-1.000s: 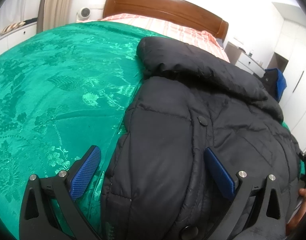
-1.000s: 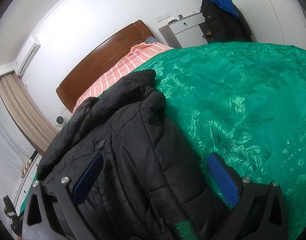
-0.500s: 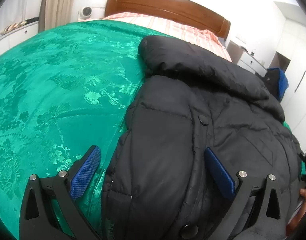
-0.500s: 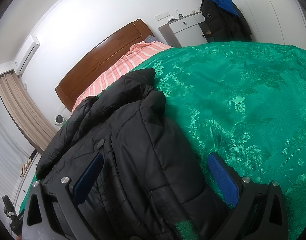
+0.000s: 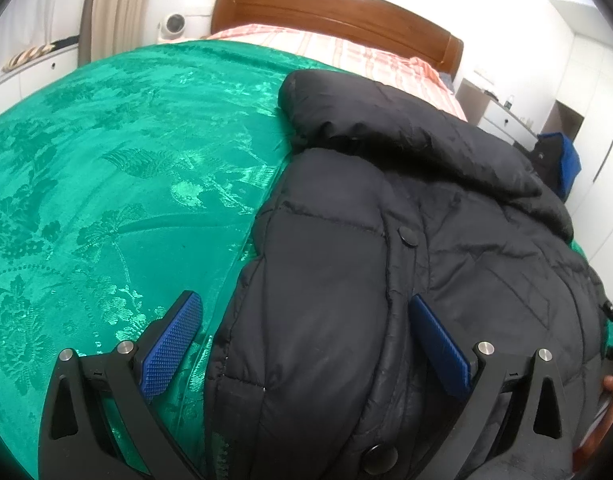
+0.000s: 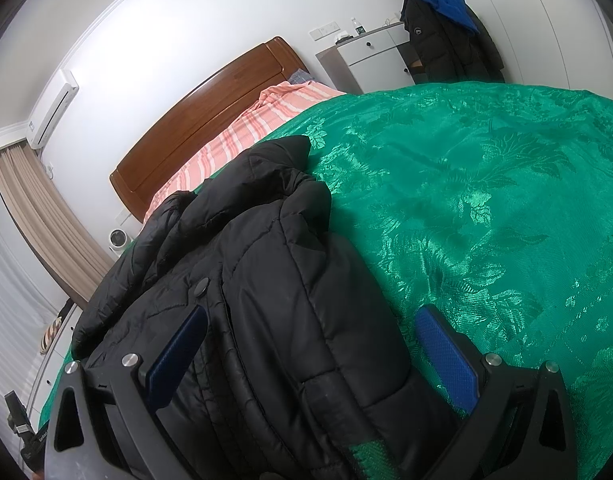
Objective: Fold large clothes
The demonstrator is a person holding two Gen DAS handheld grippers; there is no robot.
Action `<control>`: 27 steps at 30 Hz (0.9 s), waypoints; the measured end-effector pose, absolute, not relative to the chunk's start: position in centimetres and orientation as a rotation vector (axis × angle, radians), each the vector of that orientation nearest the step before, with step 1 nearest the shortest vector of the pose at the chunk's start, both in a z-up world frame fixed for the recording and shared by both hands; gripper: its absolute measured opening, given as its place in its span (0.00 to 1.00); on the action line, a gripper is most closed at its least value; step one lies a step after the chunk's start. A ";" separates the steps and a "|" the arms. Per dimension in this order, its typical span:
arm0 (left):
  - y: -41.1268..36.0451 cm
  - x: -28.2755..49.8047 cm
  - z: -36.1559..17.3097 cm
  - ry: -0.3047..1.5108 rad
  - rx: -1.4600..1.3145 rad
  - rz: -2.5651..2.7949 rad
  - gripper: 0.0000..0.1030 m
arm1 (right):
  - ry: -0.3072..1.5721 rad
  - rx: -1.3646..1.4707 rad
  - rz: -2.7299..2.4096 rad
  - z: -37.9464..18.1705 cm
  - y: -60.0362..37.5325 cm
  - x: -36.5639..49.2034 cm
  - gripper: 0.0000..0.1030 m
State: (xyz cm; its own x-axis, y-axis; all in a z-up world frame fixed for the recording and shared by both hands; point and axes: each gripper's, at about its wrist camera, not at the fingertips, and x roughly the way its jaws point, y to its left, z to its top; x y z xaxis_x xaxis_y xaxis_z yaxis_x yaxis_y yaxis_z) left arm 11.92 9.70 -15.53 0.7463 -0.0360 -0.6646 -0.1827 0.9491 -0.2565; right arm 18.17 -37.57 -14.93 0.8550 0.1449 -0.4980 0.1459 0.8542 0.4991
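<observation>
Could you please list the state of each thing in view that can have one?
Jacket: folded lengthwise, snapped shut, flat on the bedspread.
Left gripper: open, straddling the jacket's edge.
Right gripper: open, straddling its other edge.
Hung coat: draped with blue cloth.

A big bed (image 6: 486,208) fills the room, with a shiny green cover (image 5: 106,184) that has leaf and flower shapes on it. A pink striped sheet (image 6: 242,136) shows near the brown wooden headboard (image 5: 338,12). The walls (image 6: 194,28) are white. Tan curtains (image 6: 46,216) hang on one side, with an air conditioner (image 6: 52,110) high above them. A small white fan (image 5: 173,24) stands by the bed. A white drawer cabinet (image 6: 374,58) stands next to tall white closet doors (image 6: 546,20).
</observation>
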 end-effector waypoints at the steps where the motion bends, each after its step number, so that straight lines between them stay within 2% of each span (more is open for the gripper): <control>1: 9.7 11.9 -15.5 0.727 -0.317 0.082 1.00 | 0.553 0.554 0.000 -14.9 -37.6 18.2 1.00; 7: 9.8 10.9 -13.1 0.841 -0.296 0.087 0.99 | 0.655 0.603 0.040 -13.8 -38.7 18.1 1.00; 11: 12.4 7.0 -10.9 0.814 -0.345 0.075 0.99 | 0.688 0.755 0.125 -11.9 -42.2 15.3 1.00; 16: 15.2 3.7 -12.9 0.953 -0.471 0.062 0.99 | 0.878 0.510 0.193 -9.1 -42.8 12.3 1.00; 19: 14.1 2.9 -14.3 1.019 -0.492 0.006 0.99 | 1.022 0.393 0.235 -9.9 -42.1 10.4 1.00; 23: 10.3 2.6 -14.5 1.076 -0.387 -0.133 0.99 | 1.157 0.331 0.300 -11.9 -40.7 8.4 0.99; 26: 8.2 2.3 -14.9 1.127 -0.274 -0.180 0.91 | 1.199 0.326 0.366 -12.4 -39.5 7.9 0.86; 27: 7.6 2.2 -15.2 1.146 -0.231 -0.182 0.82 | 1.211 0.316 0.375 -12.6 -39.0 8.0 0.82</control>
